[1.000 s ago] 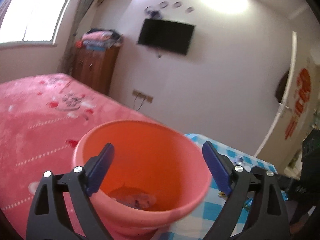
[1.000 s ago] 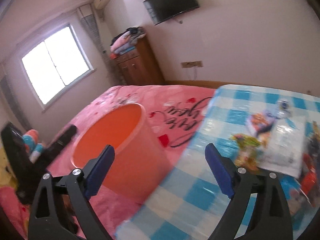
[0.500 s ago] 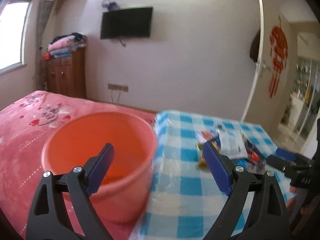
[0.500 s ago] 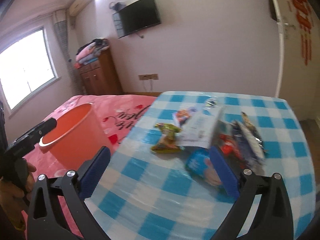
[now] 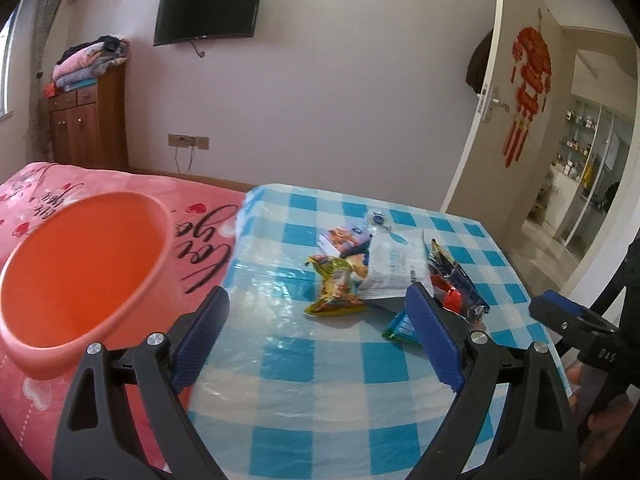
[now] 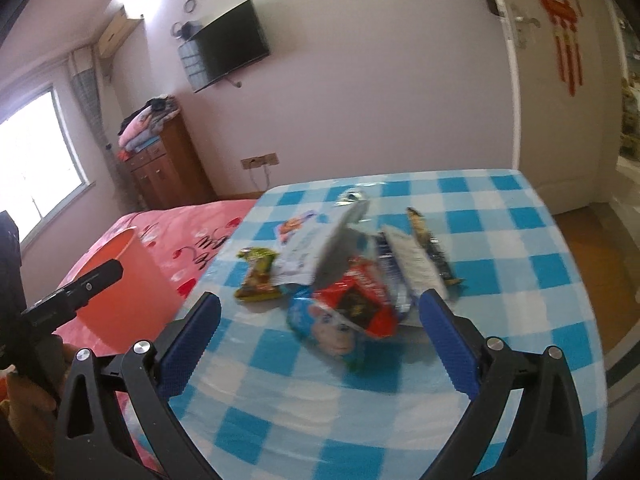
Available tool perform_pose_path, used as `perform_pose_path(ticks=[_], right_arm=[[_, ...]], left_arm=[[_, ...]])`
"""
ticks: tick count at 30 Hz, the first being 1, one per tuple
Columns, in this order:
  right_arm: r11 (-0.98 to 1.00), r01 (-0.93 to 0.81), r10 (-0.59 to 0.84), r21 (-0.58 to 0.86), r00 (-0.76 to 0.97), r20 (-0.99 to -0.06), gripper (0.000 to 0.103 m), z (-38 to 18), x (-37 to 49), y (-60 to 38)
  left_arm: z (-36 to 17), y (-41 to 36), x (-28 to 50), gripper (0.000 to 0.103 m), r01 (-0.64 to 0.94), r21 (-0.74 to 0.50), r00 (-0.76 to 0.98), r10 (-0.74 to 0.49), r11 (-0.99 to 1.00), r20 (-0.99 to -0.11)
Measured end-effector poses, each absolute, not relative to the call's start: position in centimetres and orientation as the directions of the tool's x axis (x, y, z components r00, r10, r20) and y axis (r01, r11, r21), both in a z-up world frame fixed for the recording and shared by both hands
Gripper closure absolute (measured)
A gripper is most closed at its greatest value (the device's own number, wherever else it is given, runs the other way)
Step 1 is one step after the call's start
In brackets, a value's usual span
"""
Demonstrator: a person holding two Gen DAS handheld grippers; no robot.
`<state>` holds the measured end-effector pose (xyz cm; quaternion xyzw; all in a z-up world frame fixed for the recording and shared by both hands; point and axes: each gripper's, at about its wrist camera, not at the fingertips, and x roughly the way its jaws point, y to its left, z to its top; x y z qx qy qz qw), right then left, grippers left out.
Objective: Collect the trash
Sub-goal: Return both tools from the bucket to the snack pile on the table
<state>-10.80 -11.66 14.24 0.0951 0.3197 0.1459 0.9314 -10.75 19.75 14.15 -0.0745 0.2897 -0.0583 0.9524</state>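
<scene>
A pile of snack wrappers lies on a blue-and-white checked table (image 5: pixel 320 364): a yellow-green wrapper (image 5: pixel 334 294), a white pouch (image 5: pixel 394 268), a red-and-dark packet (image 6: pixel 356 304) and a blue packet (image 6: pixel 332 328). An orange bucket (image 5: pixel 76 264) stands on the pink bed left of the table. My left gripper (image 5: pixel 318 344) is open and empty, above the table's near left part, short of the pile. My right gripper (image 6: pixel 318 344) is open and empty, just in front of the blue packet. The right gripper also shows in the left wrist view (image 5: pixel 568 320).
The pink bed (image 5: pixel 200 220) adjoins the table's left edge. A wooden cabinet (image 5: pixel 88 120) with folded clothes stands at the back left, a TV (image 5: pixel 206 10) hangs on the wall, and an open white door (image 5: pixel 476 120) is at the right.
Both grippers have swung right, from facing the bucket to facing the table and its wrappers. The right gripper has come closer to the pile. Both stay open.
</scene>
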Motion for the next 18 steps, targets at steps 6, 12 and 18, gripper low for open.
perform_pose_path(ticks=[6, 12, 18], right_arm=[[0.948, -0.142, 0.29, 0.286, 0.758, -0.584, 0.005, 13.1, -10.5, -15.7], [0.949, -0.079, 0.254, 0.306, 0.767, -0.589, 0.005, 12.5, -10.0, -18.7], [0.942, -0.053, 0.257, 0.33, 0.748, -0.612, 0.005, 12.0, -9.2, -20.2]], left_arm=[[13.0, 17.9, -8.9, 0.013, 0.084, -0.177, 0.803, -0.172, 0.981, -0.57], [12.1, 16.8, -7.8, 0.013, 0.096, -0.172, 0.783, -0.181, 0.98, -0.596], [10.7, 16.5, -6.6, 0.013, 0.087, -0.181, 0.757, -0.183, 0.98, -0.627]])
